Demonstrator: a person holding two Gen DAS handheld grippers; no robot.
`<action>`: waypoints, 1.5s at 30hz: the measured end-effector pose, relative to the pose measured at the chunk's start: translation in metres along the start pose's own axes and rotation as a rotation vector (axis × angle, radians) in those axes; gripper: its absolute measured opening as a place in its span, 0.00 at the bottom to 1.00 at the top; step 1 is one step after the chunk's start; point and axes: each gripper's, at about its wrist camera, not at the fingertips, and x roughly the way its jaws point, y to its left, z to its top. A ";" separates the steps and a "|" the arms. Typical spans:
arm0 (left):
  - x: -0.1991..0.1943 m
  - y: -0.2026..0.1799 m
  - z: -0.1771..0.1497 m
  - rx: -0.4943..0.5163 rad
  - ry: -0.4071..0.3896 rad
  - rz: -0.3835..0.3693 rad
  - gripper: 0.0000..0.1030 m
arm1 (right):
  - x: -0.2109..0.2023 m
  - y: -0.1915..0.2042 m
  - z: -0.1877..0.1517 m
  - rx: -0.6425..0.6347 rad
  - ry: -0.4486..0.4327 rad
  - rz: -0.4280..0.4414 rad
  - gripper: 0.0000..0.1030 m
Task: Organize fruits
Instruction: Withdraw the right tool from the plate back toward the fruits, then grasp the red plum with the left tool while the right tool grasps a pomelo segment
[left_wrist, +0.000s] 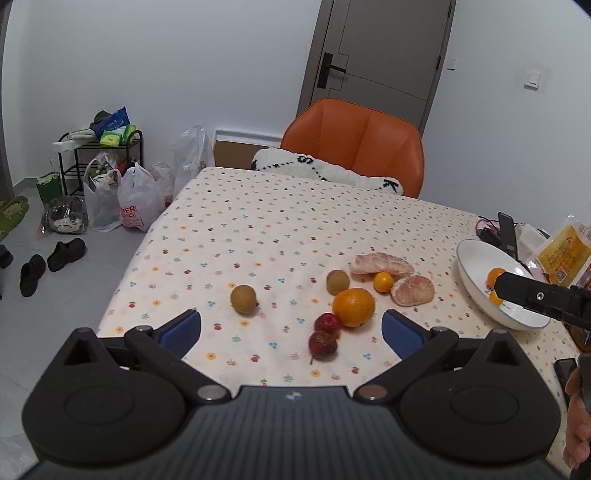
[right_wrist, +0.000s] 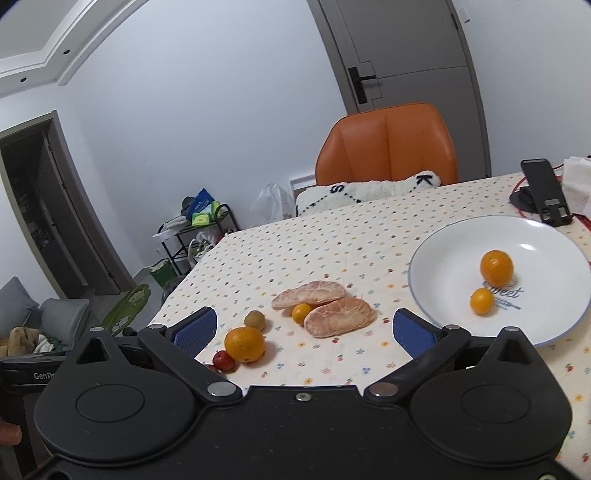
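The left gripper (left_wrist: 291, 328) was held low over the near edge of the table (left_wrist: 258, 229), its blue pads (left_wrist: 184, 330) spread wide and nothing between them. Just ahead of it lay two small red fruits (left_wrist: 325, 334), touching one another, with a large orange (left_wrist: 353, 307) against the farther one. A brown round fruit (left_wrist: 243, 299) sat apart to the left; a second brown fruit (left_wrist: 337, 281), a small yellow-orange fruit (left_wrist: 383, 282) and two peeled citrus segments (left_wrist: 412, 290) were clustered behind the orange.

The right gripper (right_wrist: 304, 332) was likewise spread and empty, held above the cloth between the loose fruit and the white plate (right_wrist: 443, 258). Directly beyond its fingers lay the nearer citrus segment (right_wrist: 340, 316), with the small fruit (right_wrist: 302, 313) tucked between the two segments. On the plate two pieces were already seen — an orange (right_wrist: 496, 265) and a smaller one (right_wrist: 481, 301) — both well inside the rim.

The task was judged to be in its early part: two fruits had been plated, the greater number remained on the cloth. The step in hand appeared to be the approach to another pick. The next move would call for one gripper to be lowered around a single fruit — the round ones roll readily, and the segments are soft, so a light, centred closure would be needed.
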 end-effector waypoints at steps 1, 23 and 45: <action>0.001 0.002 -0.001 -0.001 -0.001 0.004 1.00 | 0.002 0.001 -0.001 0.000 0.006 0.007 1.00; 0.030 0.011 -0.018 -0.012 0.061 -0.003 1.00 | 0.058 0.013 -0.020 -0.032 0.132 0.113 0.77; 0.069 -0.006 -0.021 -0.002 0.093 -0.087 0.23 | 0.081 -0.007 -0.013 0.001 0.164 0.032 0.70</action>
